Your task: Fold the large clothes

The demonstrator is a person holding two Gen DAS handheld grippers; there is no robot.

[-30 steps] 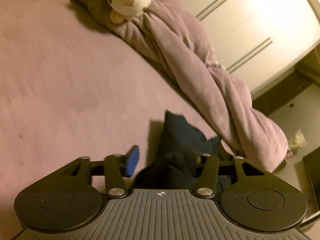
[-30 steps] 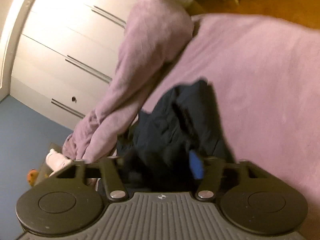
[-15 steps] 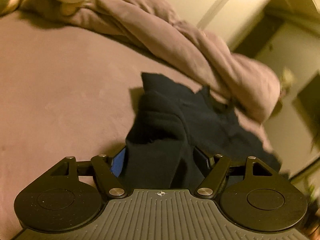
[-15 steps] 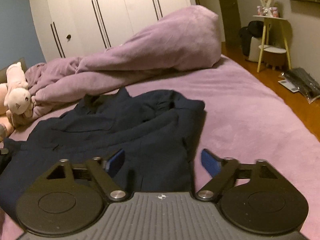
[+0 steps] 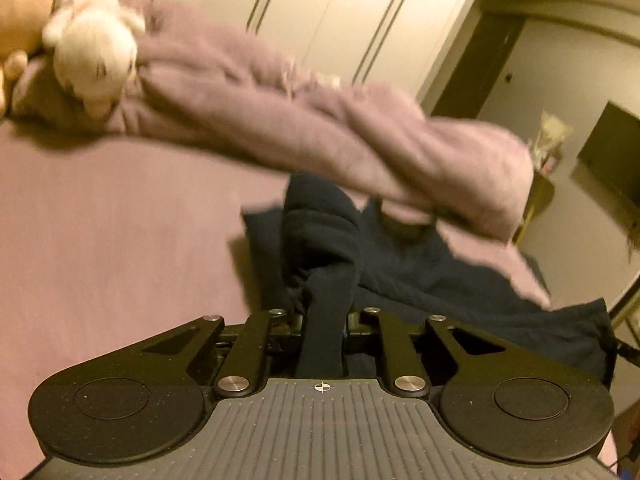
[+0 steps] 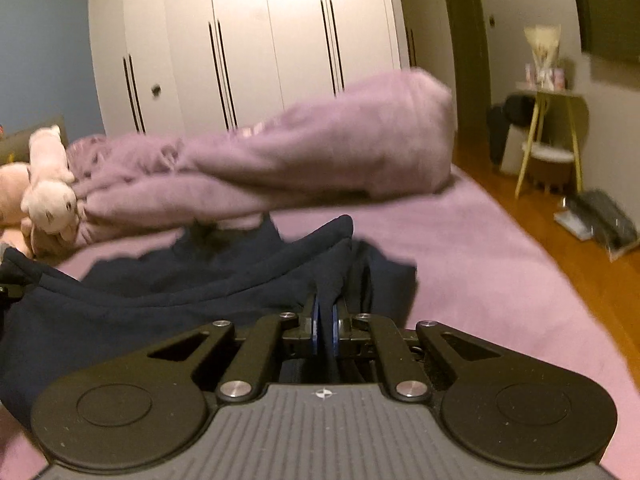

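A dark navy garment (image 5: 420,276) lies spread and rumpled across a purple bed (image 5: 100,232), reaching from the middle of the sheet toward the side nearest the rolled blanket. The left gripper (image 5: 325,322) is clenched on a bunched fold of this garment, which rises as a thick strip between its closed fingers and runs up and away from the camera. The right gripper (image 6: 325,328) is likewise clamped on the cloth: its blue pads (image 6: 316,330) press a thin double edge of the fabric (image 6: 224,296) between them, and a ridge of the material stretches from there toward the left of the right wrist view.

Behind the garment a long purple blanket (image 6: 304,160) lies rolled across the far part of the bed, its lower edge touching the dark cloth. A pale stuffed toy (image 6: 48,196) rests against the blanket's left end, with another plush shape just beside it. White wardrobe doors (image 6: 256,40) with dark vertical handles stand behind the bed. To the right, on a wooden floor (image 6: 592,280), stands a small side table (image 6: 548,136) with thin yellow legs.
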